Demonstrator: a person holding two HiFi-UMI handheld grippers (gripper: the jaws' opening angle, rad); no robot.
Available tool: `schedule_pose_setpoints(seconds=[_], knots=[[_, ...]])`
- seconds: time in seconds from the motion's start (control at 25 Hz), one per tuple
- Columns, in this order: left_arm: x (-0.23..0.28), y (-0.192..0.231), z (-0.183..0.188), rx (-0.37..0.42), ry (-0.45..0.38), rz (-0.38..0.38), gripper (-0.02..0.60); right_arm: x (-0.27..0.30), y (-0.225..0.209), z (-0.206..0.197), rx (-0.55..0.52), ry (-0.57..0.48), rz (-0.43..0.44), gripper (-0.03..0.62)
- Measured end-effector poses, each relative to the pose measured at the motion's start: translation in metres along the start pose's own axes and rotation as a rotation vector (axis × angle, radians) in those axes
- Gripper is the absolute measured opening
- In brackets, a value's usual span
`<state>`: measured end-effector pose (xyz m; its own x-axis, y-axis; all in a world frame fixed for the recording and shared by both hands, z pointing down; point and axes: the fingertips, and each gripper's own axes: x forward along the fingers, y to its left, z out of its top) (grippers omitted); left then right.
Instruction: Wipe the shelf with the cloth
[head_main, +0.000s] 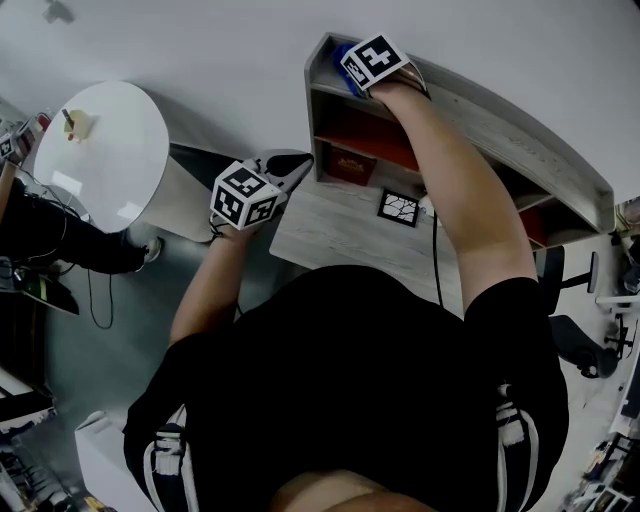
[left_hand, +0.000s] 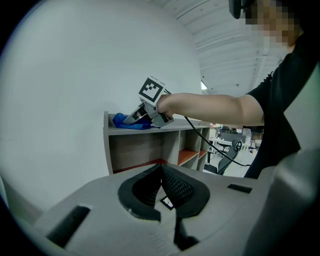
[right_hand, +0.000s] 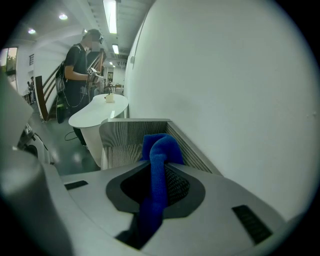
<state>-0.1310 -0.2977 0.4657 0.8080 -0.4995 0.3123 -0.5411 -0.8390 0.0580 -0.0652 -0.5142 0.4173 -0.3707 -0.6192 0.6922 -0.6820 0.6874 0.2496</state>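
Note:
A grey wooden shelf unit (head_main: 470, 105) stands against the white wall, with red-lined compartments below its top board. My right gripper (head_main: 352, 72) rests at the left end of that top board (right_hand: 122, 147), shut on a blue cloth (right_hand: 157, 170). The cloth (left_hand: 127, 121) bunches under the right gripper (left_hand: 145, 114) on the shelf top (left_hand: 165, 128). My left gripper (head_main: 290, 172) hangs in the air left of the shelf, above the desk (head_main: 340, 235). Its jaws (left_hand: 161, 167) are shut with nothing between them.
A round white table (head_main: 105, 150) stands at the left with a small object on it. A person (right_hand: 80, 70) stands beside that table (right_hand: 97, 112). A dark-framed picture (head_main: 399, 207) lies on the desk. Office chairs (head_main: 580, 340) are at the right.

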Motion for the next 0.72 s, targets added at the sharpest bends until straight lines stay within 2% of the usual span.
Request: schedule_pose_setpoints(seconds=[0.4,0.72], knots=[[-0.003,0.001,0.0,0.006,-0.001,-0.004,0.017,-0.003,0.002,-0.001,-0.009,-0.017,-0.021,0.054],[-0.002,-0.002,0.006,0.023,0.002,-0.027,0.017,-0.014,0.002,-0.007,-0.086,0.023,-0.04,0.055]])
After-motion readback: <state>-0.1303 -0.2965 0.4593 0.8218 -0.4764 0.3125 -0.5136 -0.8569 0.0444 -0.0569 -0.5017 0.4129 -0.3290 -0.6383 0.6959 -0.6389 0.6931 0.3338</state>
